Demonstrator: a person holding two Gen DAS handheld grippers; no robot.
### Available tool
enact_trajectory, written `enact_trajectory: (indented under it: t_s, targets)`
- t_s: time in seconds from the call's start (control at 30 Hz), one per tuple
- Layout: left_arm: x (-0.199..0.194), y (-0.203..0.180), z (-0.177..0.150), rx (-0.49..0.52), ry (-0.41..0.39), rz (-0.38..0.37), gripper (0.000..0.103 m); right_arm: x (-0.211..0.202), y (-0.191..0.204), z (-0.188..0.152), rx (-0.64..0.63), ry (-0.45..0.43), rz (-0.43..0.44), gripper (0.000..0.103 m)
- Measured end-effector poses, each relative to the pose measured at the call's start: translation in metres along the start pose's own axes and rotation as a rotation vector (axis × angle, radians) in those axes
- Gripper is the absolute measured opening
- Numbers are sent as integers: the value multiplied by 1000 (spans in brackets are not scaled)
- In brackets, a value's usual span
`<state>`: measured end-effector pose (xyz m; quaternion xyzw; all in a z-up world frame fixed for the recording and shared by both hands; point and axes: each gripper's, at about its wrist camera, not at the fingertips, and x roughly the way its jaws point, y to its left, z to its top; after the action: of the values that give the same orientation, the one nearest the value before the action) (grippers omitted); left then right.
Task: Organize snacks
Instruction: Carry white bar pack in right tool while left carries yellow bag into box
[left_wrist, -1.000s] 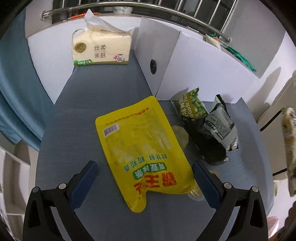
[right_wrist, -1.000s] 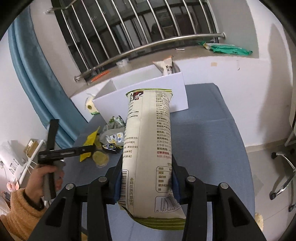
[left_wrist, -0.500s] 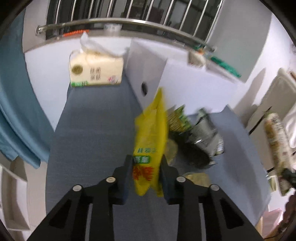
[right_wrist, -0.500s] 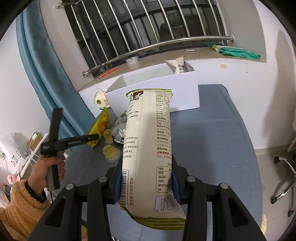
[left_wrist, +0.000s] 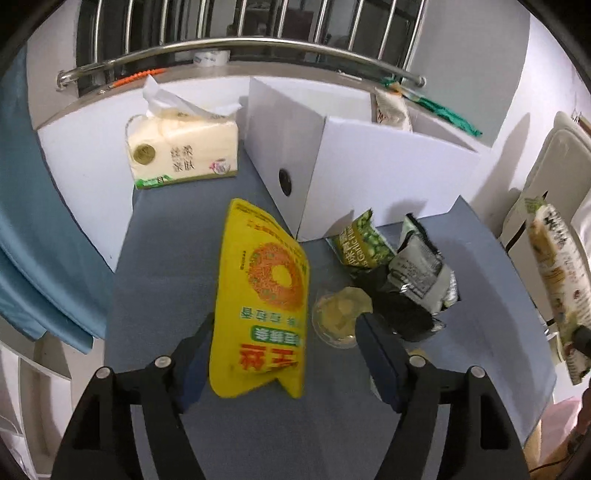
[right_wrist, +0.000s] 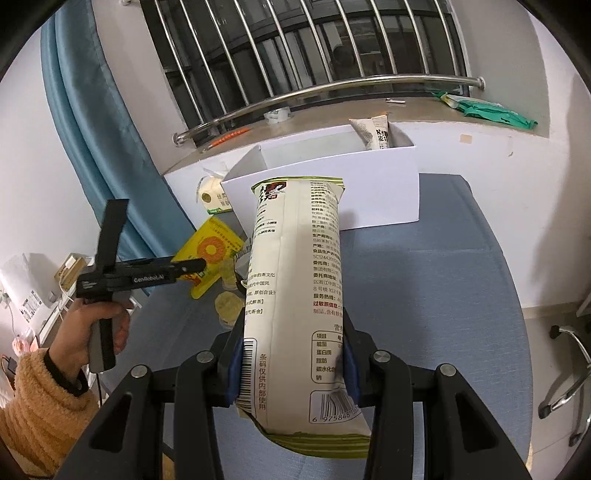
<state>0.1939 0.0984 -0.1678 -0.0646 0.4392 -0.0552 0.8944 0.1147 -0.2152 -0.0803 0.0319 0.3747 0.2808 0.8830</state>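
Note:
My left gripper (left_wrist: 284, 350) stands open with the yellow snack pouch (left_wrist: 262, 291) between its fingers, tilted up off the blue table (left_wrist: 166, 266); the pouch leans by the left finger (left_wrist: 195, 354) and I cannot tell if it touches. My right gripper (right_wrist: 291, 358) is shut on a tall cream snack bag (right_wrist: 299, 288), held upright above the table in front of the white box (right_wrist: 369, 188). The box also shows in the left wrist view (left_wrist: 369, 173), with one snack packet (left_wrist: 391, 110) standing inside it.
A green pea packet (left_wrist: 364, 243), a grey foil packet (left_wrist: 421, 277) and a clear cup of yellow snack (left_wrist: 340, 314) lie right of the pouch. A tissue pack (left_wrist: 181, 151) stands at the back left. A window sill and rail (right_wrist: 332, 92) run behind the box.
My left gripper closed on the yellow pouch and lifted it on edge, then opened; the pouch now faces me, tilted. My right gripper keeps its hold on the cream bag, slightly shifted.

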Motion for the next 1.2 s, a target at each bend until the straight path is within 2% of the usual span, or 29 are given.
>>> enact_trajectory:
  t_s: [0.13, 0.2, 0.27, 0.4, 0.6, 0.8, 0.87, 0.93, 1.07, 1.2]
  targets:
    - [21, 1, 1, -5, 41, -12, 76, 3, -4, -1, 7, 12, -6, 46]
    - [24, 6, 1, -38, 38, -21, 53, 4, -5, -2, 5, 16, -12, 46]
    - [26, 9, 3, -60, 42, -57, 40, 3, -7, -3, 7, 17, -15, 46]
    - [17, 9, 5, -52, 10, -50, 36, 5, -9, -3, 16, 25, -15, 46]
    - [-34, 0, 12, -27, -121, -57, 30, 2, -9, 2, 8, 0, -10, 46]
    - [-81, -15, 35, 21, -248, -65, 23, 3, -10, 28, 8, -44, -3, 46]
    - [-88, -22, 43, 52, -248, -75, 22, 2, -10, 41, 5, -66, 3, 46]
    - [-90, -28, 50, 85, -256, -51, 22, 0, -9, 55, -10, -89, -3, 46]
    - [-101, -28, 61, 76, -287, -83, 22, -3, -6, 74, -22, -121, 5, 46]
    - [-113, -35, 88, 78, -332, -100, 22, -1, -2, 99, -45, -142, -5, 46]
